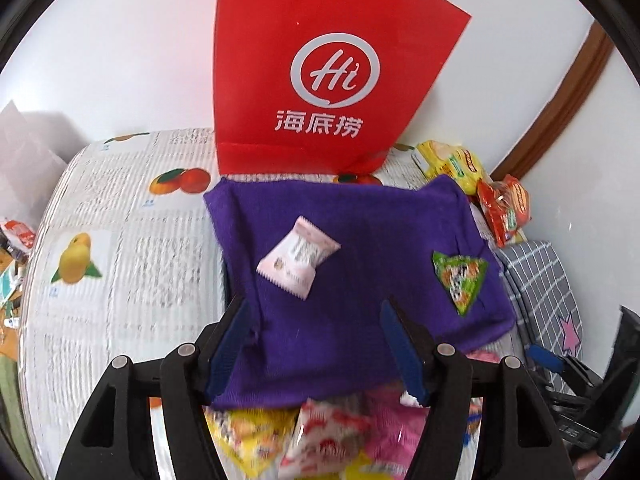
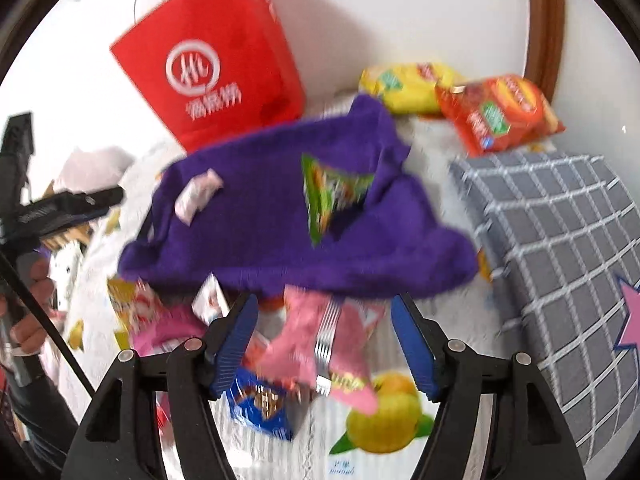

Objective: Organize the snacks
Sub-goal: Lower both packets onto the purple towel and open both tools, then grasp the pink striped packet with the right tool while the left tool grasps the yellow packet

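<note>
A purple cloth lies on the table and covers part of a snack pile; it also shows in the right wrist view. On it lie a white-pink candy packet and a green triangular packet. Loose snacks stick out under the cloth's near edge. My left gripper is open and empty above the cloth's near part. My right gripper is open and empty above a pink packet and a blue packet.
A red Haidilao bag stands against the white wall. Yellow and red noodle packs lie at the back right. A grey checked cushion is at the right. The table has a fruit-print cover.
</note>
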